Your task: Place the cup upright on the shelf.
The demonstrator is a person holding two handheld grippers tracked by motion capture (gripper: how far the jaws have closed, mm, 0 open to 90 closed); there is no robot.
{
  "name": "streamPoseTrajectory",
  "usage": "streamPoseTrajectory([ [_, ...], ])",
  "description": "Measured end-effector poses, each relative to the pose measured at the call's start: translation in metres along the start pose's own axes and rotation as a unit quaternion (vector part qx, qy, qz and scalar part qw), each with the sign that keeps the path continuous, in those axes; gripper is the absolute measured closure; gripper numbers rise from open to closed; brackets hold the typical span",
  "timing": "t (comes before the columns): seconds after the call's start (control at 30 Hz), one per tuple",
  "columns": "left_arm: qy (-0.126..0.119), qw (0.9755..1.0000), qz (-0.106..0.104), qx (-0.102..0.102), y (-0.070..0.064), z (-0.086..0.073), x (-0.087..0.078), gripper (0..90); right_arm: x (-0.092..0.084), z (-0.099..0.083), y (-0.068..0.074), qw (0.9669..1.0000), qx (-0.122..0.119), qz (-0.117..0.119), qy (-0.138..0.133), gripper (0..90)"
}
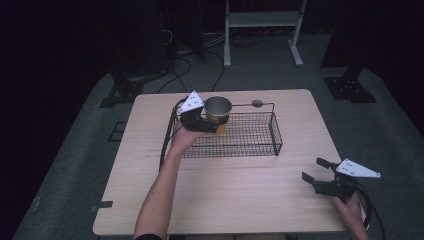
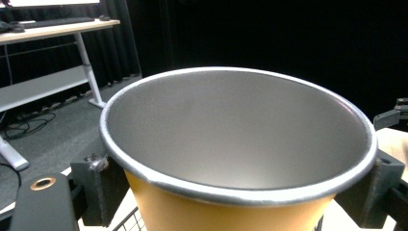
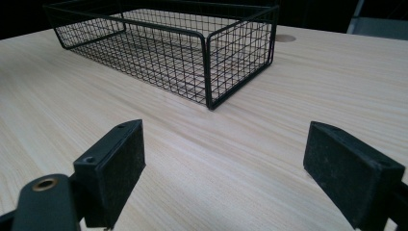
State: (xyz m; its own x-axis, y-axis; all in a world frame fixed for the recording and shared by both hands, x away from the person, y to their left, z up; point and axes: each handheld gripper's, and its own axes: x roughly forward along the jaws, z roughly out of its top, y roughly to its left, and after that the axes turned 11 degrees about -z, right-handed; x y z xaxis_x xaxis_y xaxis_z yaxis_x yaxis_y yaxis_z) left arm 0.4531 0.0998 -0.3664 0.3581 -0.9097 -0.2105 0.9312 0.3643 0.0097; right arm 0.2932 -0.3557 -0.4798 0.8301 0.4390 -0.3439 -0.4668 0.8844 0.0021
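A light wooden bench carries a black wire mesh basket, rectangular and low-walled, set toward the far middle of the top. The person's left hand reaches in from the near edge and holds the left claw over the basket's left end. That claw is clamped on a paper cup with an orange-yellow outside and a silvery grey lining; the cup stands upright, mouth up, at the basket's far left corner. Whether the cup's base rests on the mesh floor or hangs above it cannot be told. In the left gripper view the cup sits close to the lens, its rolled rim wide and round, with one black jaw pressed against each side of the wall just under the rim.

The right claw rests near the bench's near right corner, held by the person's right hand, well apart from the basket. Its jaws are spread wide with nothing between them; in the right gripper view they frame bare wood, and the basket lies beyond.
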Motion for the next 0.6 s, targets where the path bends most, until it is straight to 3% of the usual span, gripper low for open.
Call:
streamPoseTrajectory([
  [0.3, 0.012, 0.9997, -0.019, -0.006, 0.009, -0.002, 0.012, 13.1, 0.000, 0.000, 0.000, 1.0000, 0.002, 0.000, -0.001, 13.4],
  [0.43, 0.028, 0.9994, -0.021, 0.004, 0.012, -0.003, 0.021, 13.1, 0.000, 0.000, 0.000, 1.0000, 0.001, 0.000, 0.000, 13.4],
  [0.6, 0.038, 0.9989, -0.027, -0.008, 0.014, -0.008, 0.030, 13.0, 0.000, 0.000, 0.000, 1.0000, 0.002, 0.001, 0.000, 13.4],
])
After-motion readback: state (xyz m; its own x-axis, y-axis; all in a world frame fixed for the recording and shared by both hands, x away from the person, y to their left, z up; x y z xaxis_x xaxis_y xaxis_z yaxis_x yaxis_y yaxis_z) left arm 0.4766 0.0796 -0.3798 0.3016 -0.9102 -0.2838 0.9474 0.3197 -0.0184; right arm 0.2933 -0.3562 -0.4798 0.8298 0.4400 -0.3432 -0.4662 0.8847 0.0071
